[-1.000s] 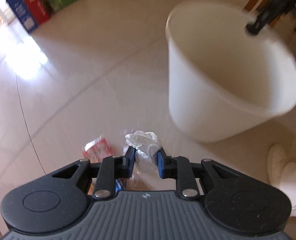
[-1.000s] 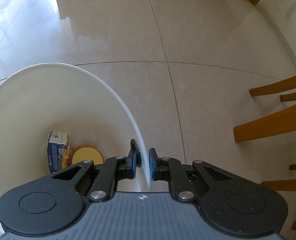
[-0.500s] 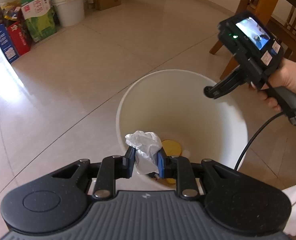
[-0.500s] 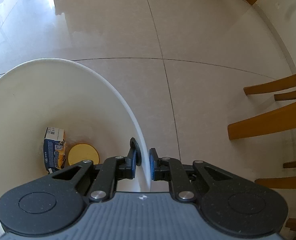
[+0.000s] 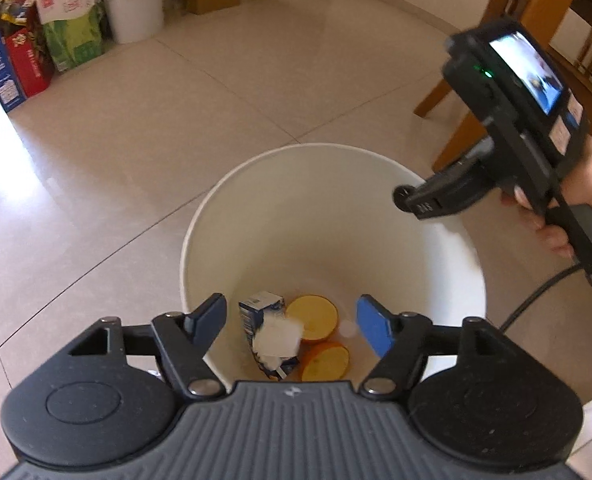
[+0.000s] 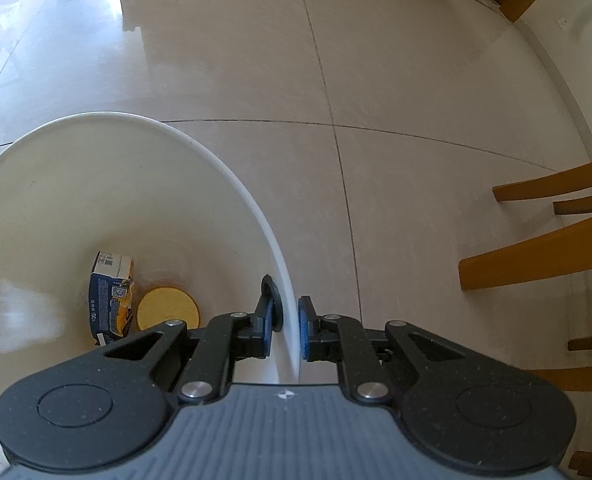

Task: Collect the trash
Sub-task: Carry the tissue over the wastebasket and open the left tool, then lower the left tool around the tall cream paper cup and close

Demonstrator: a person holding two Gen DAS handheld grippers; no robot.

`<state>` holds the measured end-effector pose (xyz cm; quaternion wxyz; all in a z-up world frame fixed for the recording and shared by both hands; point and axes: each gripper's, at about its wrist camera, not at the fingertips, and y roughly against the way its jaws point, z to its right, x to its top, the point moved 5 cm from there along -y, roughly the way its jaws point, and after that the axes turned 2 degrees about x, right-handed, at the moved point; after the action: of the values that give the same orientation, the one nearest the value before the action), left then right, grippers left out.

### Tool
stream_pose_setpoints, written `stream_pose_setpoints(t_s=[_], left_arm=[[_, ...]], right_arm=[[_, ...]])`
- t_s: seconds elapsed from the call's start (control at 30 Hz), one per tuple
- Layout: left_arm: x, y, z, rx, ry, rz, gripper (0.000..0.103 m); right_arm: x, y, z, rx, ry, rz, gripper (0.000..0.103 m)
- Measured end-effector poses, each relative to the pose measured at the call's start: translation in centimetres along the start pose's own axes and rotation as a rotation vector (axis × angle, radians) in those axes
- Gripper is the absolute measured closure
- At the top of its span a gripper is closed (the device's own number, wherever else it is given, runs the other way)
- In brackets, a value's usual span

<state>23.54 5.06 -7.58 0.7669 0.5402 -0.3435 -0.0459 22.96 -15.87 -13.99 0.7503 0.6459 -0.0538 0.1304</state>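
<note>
A white bin stands on the tiled floor. My left gripper hovers over its mouth with its jaws opening and nothing pressed between the pads. A crumpled white tissue, blurred, is loose below them inside the bin. It lies over a blue carton, beside two orange round lids. My right gripper is shut on the bin's rim, one pad inside the wall and one outside. The carton and one lid show at the bottom. That right gripper appears at the far rim.
A person's hand holds the right gripper's handle, with a cable hanging from it. Wooden chair legs stand right of the bin, and chair rails are close by. Bags and boxes and a white bucket line the far wall.
My left gripper came over the bin's mouth and its jaws spread apart. The tissue left them and dropped into the bin. The right gripper kept its hold on the rim.
</note>
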Motion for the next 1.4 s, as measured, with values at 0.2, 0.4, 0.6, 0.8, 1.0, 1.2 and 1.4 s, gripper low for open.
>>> stream_pose_setpoints(t_s=[0.2, 0.4, 0.6, 0.8, 1.0, 1.2, 1.4], left_arm=[[-0.8, 1.1, -2.7, 0.041, 0.068, 0.014, 0.021], [-2.5, 2.0, -6.8, 0.129, 0.142, 0.030, 0.020], [-6.7, 1.7, -12.8, 0.269, 0.293, 0.001, 0.014], [-11.3, -0.5, -16.7, 0.383, 0.394, -0.055, 0.013], [-16.4, -4.0, -19.5, 0.434, 0.473, -0.140, 0.013], [-20.6, -5.6, -22.5, 0.497, 0.510, -0.208, 0.013], [-24.3, -6.8, -24.8, 0.499, 0.604, -0.245, 0.013]], right_arm=[[-0.3, 0.2, 0.0, 0.000, 0.012, 0.010, 0.087], [-0.4, 0.4, -0.5, -0.008, 0.034, 0.018, 0.087], [-0.4, 0.4, -0.6, -0.016, 0.051, 0.024, 0.087], [-0.3, 0.3, -0.5, -0.015, 0.054, 0.024, 0.087], [-0.2, 0.3, -0.4, -0.010, 0.049, 0.023, 0.087], [-0.2, 0.4, -0.3, -0.006, 0.050, 0.024, 0.087], [-0.2, 0.4, -0.3, -0.008, 0.049, 0.023, 0.087]])
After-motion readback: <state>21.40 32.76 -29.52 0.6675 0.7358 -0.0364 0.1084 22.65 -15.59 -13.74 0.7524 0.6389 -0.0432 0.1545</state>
